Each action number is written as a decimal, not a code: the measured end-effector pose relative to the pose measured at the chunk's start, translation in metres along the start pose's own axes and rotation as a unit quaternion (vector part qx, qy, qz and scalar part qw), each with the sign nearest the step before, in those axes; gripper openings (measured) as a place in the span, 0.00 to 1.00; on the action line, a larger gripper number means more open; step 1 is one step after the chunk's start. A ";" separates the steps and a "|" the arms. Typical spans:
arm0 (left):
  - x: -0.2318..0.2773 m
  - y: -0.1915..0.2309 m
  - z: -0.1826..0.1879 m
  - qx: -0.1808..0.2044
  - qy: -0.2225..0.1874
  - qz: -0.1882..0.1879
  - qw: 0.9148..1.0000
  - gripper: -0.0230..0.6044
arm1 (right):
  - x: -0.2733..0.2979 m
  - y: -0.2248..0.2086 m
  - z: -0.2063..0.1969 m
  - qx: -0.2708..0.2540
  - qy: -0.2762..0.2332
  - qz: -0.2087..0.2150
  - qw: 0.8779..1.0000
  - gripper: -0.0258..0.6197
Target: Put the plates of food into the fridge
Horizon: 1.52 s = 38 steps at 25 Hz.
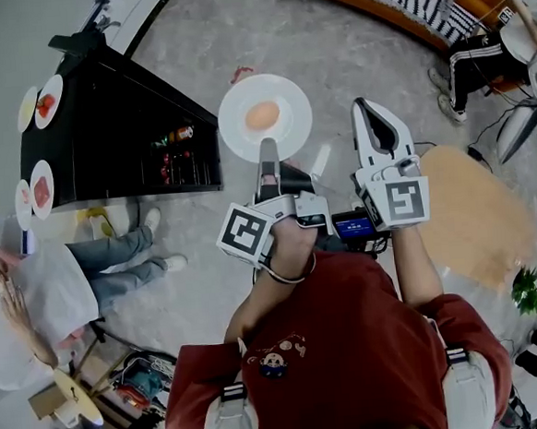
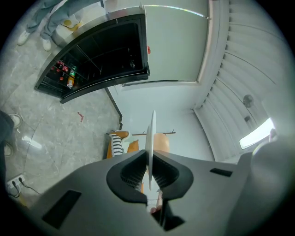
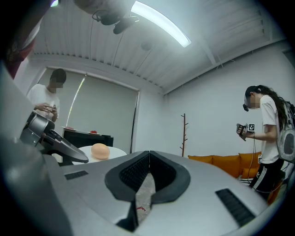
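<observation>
the left gripper (image 2: pixel 150 159) has its jaws clamped on the near rim of the plate (image 2: pixel 151 131). the plate is round with no long axis and reaches straight ahead of them, face up, food (image 1: pixel 262 115) mid-plate. best carried level, swinging left toward the fridge (image 2: pixel 99 60). the right gripper (image 3: pixel 147 168), just to the right, is closed on nothing.

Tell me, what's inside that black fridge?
A few drink bottles stand near one end of the fridge. Its black top covers most of the inside in the head view, and the rest is too dark to tell.
</observation>
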<state>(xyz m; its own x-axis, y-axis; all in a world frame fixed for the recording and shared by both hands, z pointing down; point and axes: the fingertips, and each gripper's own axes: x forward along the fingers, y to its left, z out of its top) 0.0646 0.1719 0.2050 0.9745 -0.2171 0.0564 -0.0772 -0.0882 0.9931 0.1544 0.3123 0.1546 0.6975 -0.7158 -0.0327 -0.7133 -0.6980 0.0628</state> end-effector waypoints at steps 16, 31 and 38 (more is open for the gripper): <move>0.055 0.000 0.050 -0.002 -0.041 -0.007 0.999 0.07 | 0.084 0.006 0.003 -0.007 0.001 0.029 1.000 0.06; 0.123 -0.001 0.148 -0.010 -0.095 0.001 0.995 0.07 | 0.226 0.059 0.012 -0.016 -0.004 0.102 0.995 0.06; 0.137 0.003 0.200 -0.019 -0.122 0.005 0.992 0.07 | 0.283 0.105 0.018 -0.017 -0.013 0.146 0.989 0.06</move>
<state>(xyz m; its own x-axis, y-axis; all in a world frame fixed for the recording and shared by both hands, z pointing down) 0.1556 -0.0522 0.1949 0.8932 -0.4474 0.0449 -0.0743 -0.0484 0.9961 0.2755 0.0360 0.1342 0.4591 -0.8877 -0.0346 -0.8815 -0.4600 0.1064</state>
